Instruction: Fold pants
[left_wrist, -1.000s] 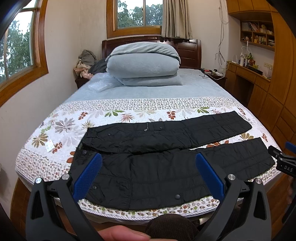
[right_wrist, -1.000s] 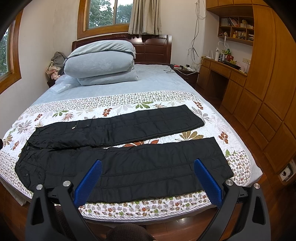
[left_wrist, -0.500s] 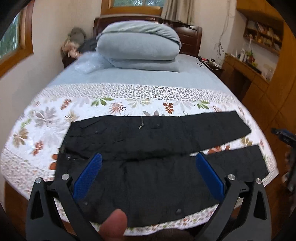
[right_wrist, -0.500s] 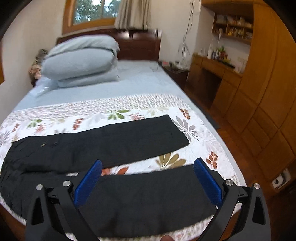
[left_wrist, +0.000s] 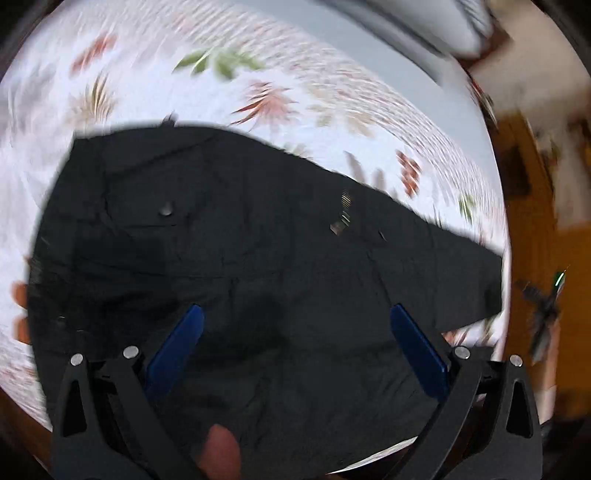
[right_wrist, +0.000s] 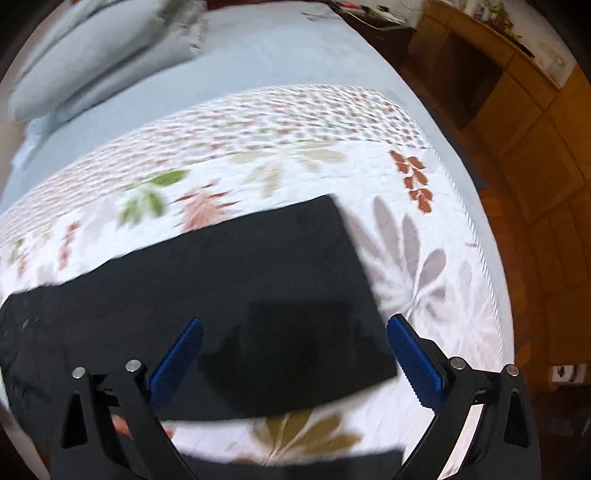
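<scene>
Pants are lying flat and dark across the floral quilt, waist end filling the left wrist view, one leg cuff sitting in the right wrist view with its hem running toward 3 o'clock. Left gripper is hovering over the waist area with its blue fingers spread wide, holding nothing; right gripper is hanging over the cuff, fingers likewise wide apart and empty. Both views are blurring, so fine seams are hard to read. Judging from this, the step in hand is reaching for first pinches: each gripper should be biting a full edge, not loose mid-panel cloth, so the leg is lifting evenly. Bare quilt is lying open toward 12 o'clock; the mattress edge is curving close at 3 o'clock, beside the wooden floor
</scene>
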